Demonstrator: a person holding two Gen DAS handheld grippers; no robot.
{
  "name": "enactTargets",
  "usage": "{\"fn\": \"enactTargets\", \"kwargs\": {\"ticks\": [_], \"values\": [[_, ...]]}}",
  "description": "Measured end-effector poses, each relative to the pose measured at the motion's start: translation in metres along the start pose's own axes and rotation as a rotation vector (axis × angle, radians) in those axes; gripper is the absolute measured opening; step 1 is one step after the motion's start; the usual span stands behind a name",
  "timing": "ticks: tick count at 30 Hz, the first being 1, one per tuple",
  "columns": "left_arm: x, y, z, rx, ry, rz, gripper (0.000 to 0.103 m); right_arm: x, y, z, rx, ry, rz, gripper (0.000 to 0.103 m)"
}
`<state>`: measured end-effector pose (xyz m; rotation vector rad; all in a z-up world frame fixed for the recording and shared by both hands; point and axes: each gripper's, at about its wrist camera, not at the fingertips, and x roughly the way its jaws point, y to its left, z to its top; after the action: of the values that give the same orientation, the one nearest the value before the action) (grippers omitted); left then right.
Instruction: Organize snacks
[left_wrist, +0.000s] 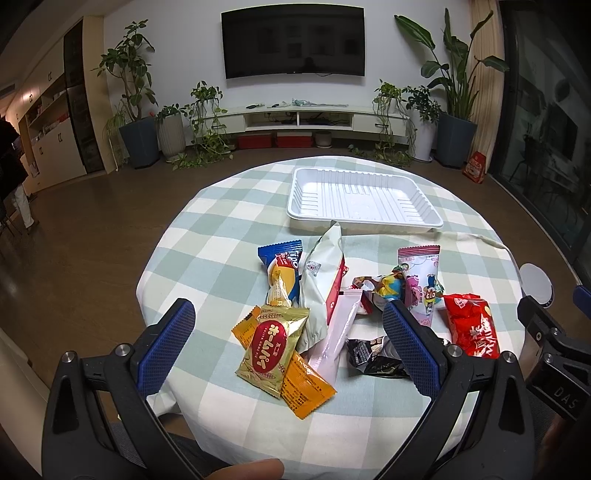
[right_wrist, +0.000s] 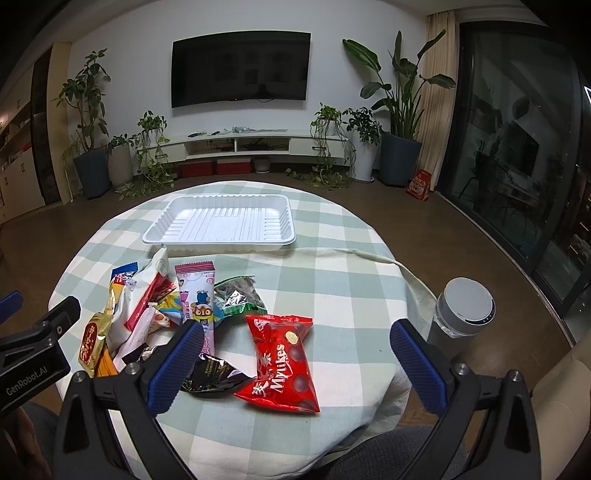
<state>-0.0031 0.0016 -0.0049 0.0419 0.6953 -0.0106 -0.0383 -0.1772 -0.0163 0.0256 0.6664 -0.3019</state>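
A pile of snack packets lies on the near half of a round checked table (left_wrist: 221, 229). In the left wrist view: a gold packet (left_wrist: 271, 345), an orange packet (left_wrist: 306, 391), a blue packet (left_wrist: 284, 266), a white bag (left_wrist: 321, 280), a pink packet (left_wrist: 421, 280), a black packet (left_wrist: 373, 356) and a red packet (left_wrist: 472, 325). An empty white tray (left_wrist: 364, 199) sits at the far side. My left gripper (left_wrist: 290, 345) is open over the gold packet. My right gripper (right_wrist: 297, 363) is open over the red Mylikes packet (right_wrist: 282, 362). The tray (right_wrist: 221, 221) also shows there.
A grey cylindrical device (right_wrist: 463, 314) stands off the table's right edge. A cloth strap (right_wrist: 369, 256) trails across the table towards it. The other gripper (right_wrist: 33, 347) shows at the left edge of the right wrist view. A TV, potted plants and a low cabinet line the far wall.
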Motion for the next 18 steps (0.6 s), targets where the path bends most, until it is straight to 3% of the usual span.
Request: {"fn": "enactTargets", "kwargs": {"ticks": [18], "values": [[0.0038, -0.0015, -0.0038, -0.004, 0.009, -0.001, 0.103, 0.0024, 0.0002, -0.0006, -0.002, 0.005, -0.001, 0.103]]}}
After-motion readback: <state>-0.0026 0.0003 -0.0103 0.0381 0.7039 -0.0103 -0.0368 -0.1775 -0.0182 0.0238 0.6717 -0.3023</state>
